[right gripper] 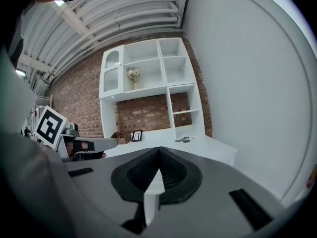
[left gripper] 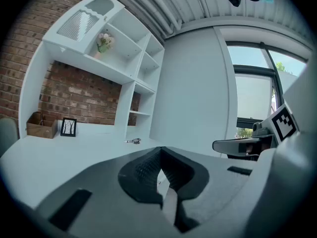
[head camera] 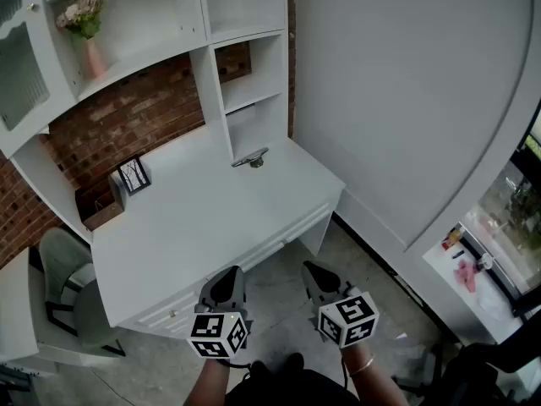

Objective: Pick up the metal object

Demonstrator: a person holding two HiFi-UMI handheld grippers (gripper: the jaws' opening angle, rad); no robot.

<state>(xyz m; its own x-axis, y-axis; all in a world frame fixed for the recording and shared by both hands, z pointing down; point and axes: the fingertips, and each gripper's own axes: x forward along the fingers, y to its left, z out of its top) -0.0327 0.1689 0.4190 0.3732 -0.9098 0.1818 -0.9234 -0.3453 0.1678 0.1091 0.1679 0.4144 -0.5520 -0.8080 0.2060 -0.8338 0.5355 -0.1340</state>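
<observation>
The metal object [head camera: 251,159] is a small silvery piece lying on the white desk [head camera: 203,218], at the back right near the shelf column. It also shows far off in the left gripper view [left gripper: 132,141] and the right gripper view [right gripper: 182,140]. My left gripper [head camera: 228,279] and right gripper [head camera: 315,271] hang side by side in front of the desk's front edge, well short of the object. Both point toward the desk. The left gripper's [left gripper: 161,155] jaws are closed together with nothing between them. The right gripper [right gripper: 158,155] is likewise shut and empty.
A small picture frame [head camera: 133,176] and a brown wooden box [head camera: 97,203] stand at the desk's back left. A vase of flowers [head camera: 87,28] sits on the upper shelf. A grey chair [head camera: 72,286] is left of the desk; a white wall [head camera: 406,83] runs along the right.
</observation>
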